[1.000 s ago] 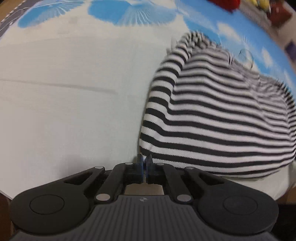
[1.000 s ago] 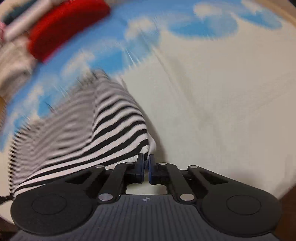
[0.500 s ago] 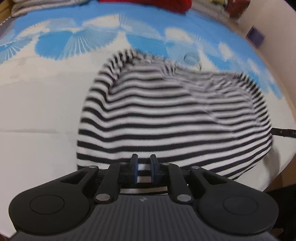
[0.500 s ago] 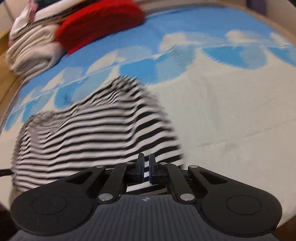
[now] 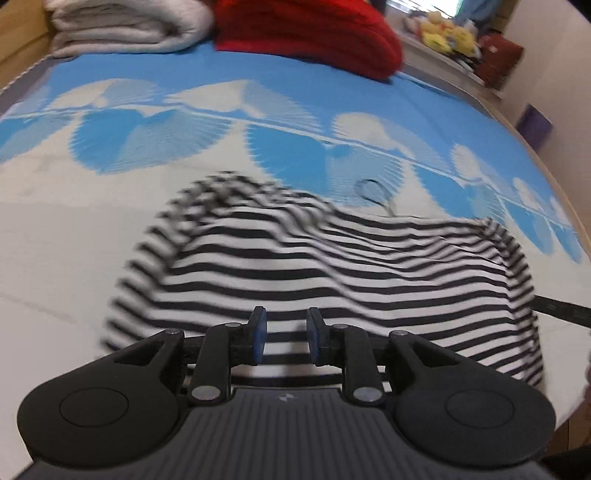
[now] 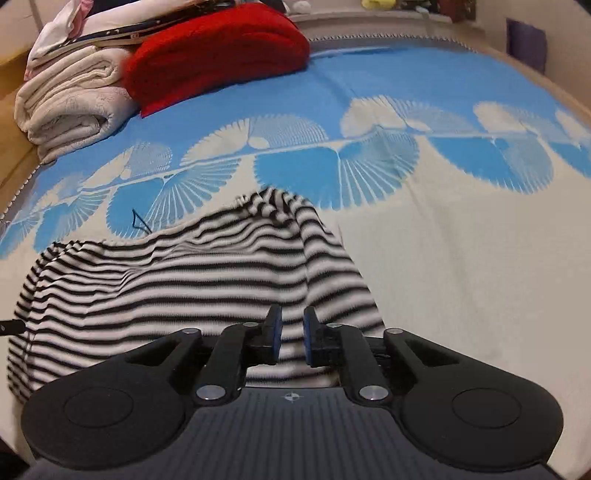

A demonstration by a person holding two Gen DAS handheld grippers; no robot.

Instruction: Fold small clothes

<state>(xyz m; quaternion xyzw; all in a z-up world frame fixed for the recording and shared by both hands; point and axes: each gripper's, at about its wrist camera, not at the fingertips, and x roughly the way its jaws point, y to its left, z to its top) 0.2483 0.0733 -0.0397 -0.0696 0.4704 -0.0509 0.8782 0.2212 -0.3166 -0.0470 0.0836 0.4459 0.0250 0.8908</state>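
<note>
A bed fills both views, covered by a sheet (image 6: 461, 258) that is cream near the cameras and bright blue farther back, with a row of fan-shaped blue and white prints across the middle. At the far end of the bed lies a folded red blanket (image 6: 218, 51), and just beside it, on its left in both views, a stack of folded whitish bedding (image 6: 74, 99). In the left wrist view some yellow soft toys (image 5: 447, 31) sit on a ledge beyond the bed, blurred and hard to make out.

The striped garment (image 5: 332, 273), black and white in narrow horizontal bands, lies on the cream part of the sheet near the front edge of the bed. It is bunched rather than flat: a hump rises at one end and shallow ridges run across its body. A thin dark loop of thread or cord (image 5: 373, 192) lies on the sheet just behind it.

The left gripper (image 5: 283, 339) sits over the near edge of the garment with its jaws parted, the blue pads (image 5: 258, 339) apart and striped fabric showing in the gap between them; nothing is pinched. The right gripper (image 6: 291, 338) is placed likewise over the near edge toward the garment's other end, its jaws also released, with a narrower gap and stripes visible through it. Whether either gripper touches the cloth cannot be told. A dark strap-like piece (image 5: 561, 308) shows at the right edge of the left view.
</note>
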